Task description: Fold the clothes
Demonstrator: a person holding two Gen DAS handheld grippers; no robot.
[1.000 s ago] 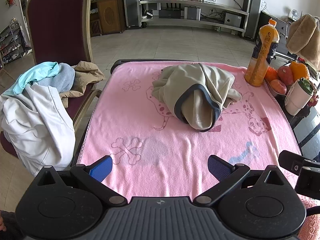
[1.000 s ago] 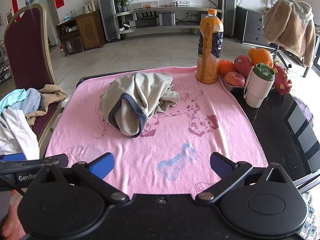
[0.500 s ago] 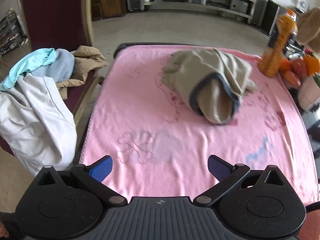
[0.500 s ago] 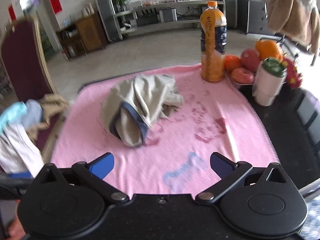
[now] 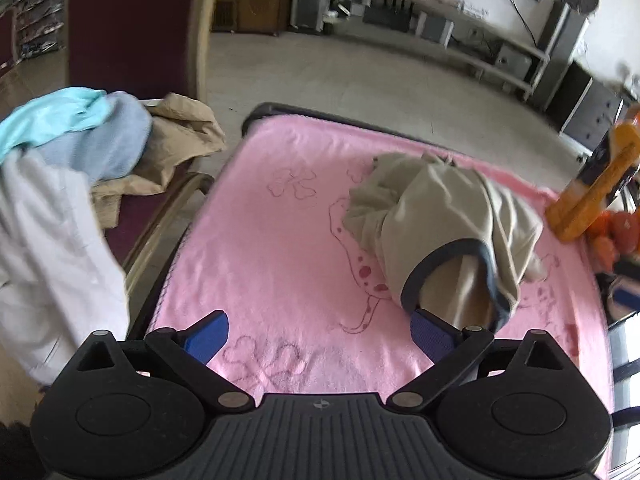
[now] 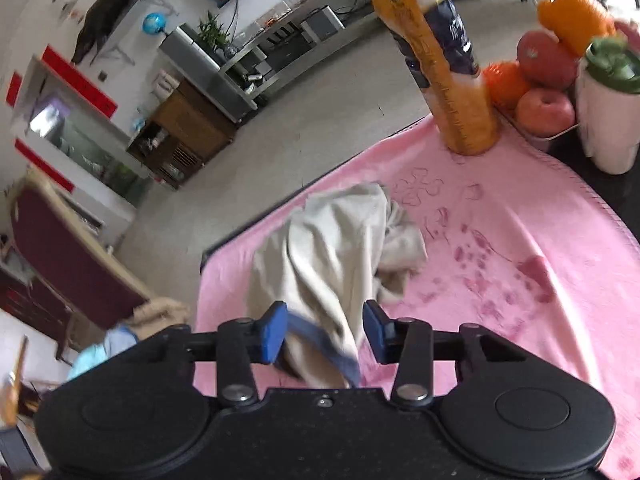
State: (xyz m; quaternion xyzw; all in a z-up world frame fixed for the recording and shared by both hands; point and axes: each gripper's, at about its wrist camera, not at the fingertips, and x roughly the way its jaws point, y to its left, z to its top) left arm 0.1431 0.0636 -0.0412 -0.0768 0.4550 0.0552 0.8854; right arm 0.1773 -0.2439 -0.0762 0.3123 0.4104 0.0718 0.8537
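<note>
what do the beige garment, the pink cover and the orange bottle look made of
Beige garment: soft matte knit, probably cotton jersey; it slumps in loose folds, with dark ribbed-looking trim.
Pink cover: fuzzy towel-like fleece or terry; matte nap, printed cartoons.
Orange bottle: likely clear glossy plastic, with a wrapped label.

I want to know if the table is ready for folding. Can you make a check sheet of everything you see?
Surface: pink towel with dog and bone prints covers the table.
Job's things: crumpled beige garment with a dark blue hem lies on the towel; clothes pile on the chair.
Clutter: orange juice bottle, fruit, white cup at the table's edge.
Grippers: left hand-held gripper open, beside the hem; right hand-held gripper part closed, its fingers on either side of the hem.
Cables: wires by the TV shelf.
Surroundings: living room, maroon chair.
</note>
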